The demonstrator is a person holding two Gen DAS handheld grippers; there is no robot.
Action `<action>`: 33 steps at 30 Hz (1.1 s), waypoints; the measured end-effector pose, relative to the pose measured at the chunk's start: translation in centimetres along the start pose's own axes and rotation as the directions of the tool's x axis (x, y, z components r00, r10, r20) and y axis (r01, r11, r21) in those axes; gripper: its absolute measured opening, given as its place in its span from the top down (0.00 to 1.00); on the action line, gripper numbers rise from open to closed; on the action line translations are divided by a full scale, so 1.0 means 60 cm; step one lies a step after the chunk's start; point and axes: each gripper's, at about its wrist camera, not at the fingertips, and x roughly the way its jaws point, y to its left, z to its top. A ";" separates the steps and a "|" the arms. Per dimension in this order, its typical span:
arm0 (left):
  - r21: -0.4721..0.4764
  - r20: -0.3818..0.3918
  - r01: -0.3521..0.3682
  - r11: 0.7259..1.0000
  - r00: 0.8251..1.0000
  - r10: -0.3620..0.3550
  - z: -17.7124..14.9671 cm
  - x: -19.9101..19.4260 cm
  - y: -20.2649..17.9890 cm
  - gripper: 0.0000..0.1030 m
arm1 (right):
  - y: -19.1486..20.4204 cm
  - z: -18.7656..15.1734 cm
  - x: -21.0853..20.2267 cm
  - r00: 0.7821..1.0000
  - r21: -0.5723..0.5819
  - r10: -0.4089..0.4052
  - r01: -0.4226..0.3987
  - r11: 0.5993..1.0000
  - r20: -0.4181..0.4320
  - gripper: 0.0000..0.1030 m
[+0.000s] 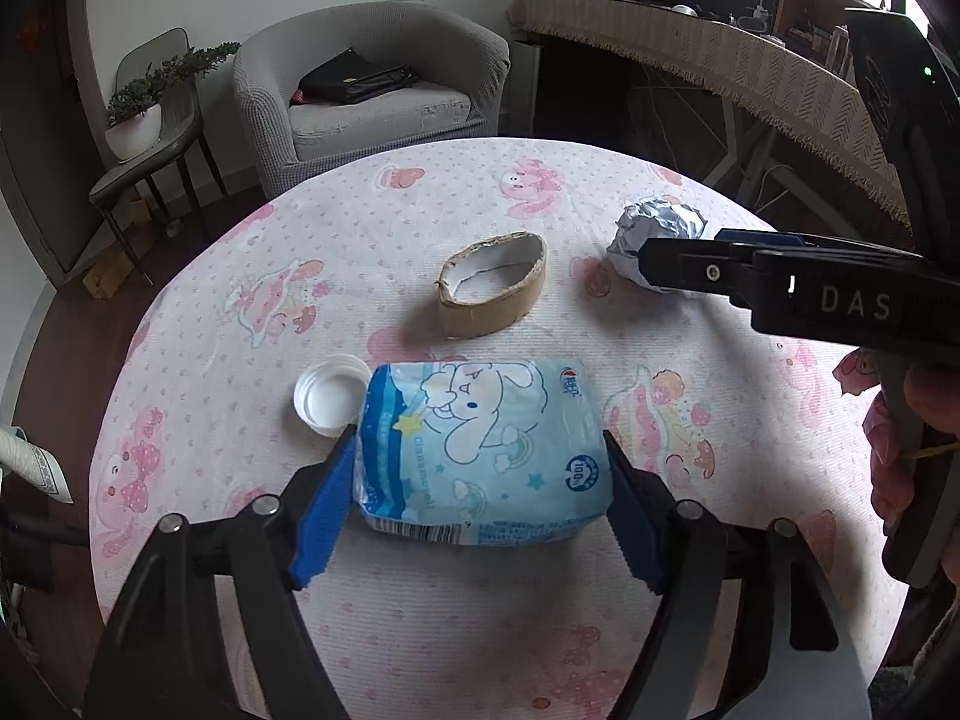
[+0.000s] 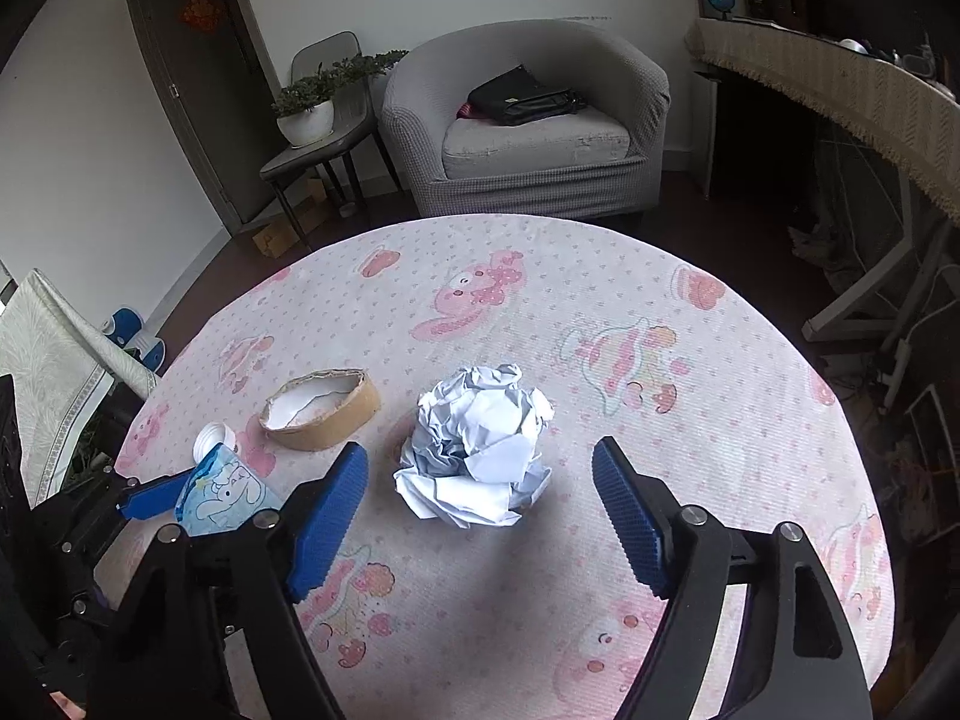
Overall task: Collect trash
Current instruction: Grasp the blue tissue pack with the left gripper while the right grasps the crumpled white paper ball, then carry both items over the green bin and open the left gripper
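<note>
everything below is placed relative to the cardboard ring (image 1: 493, 284), which stands near the middle of the round table (image 1: 420, 630).

furthest left, just on the near-left side of the ring, a white bottle cap (image 1: 331, 394) is seen, open side up and touching the left edge of the tissue pack (image 1: 480, 450). the pack lies flat on the near side of the ring, its long axis running from the ring toward the camera, with the barcoded end nearest and the printed face up. it is straddled by the left gripper (image 1: 477, 501): the blue pads are set on either side of the pack's near half, across its short width. the left pad appears to be touching the wrapper and the right pad is at its edge, but no clear squeeze is shown, so the pack is judged as bracketed and not yet held. only a further closing seems needed, since the pack is already centred.

to the right of the ring, a crumpled paper ball (image 2: 477, 450) rests on the cloth, roughly round with no real long axis. it lies just ahead of the right gripper (image 2: 480, 516), whose jaws stand wide and empty, the pads clear of the paper on both sides. a short advance is judged necessary before a grip is made.

the ring itself is nearer the left gripper.
</note>
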 end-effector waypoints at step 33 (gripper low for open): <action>-0.144 0.180 0.001 0.990 0.983 0.025 -0.098 -0.165 0.092 0.29 | 0.164 -0.051 -0.084 0.995 -0.182 0.085 -0.073 0.981 0.059 0.56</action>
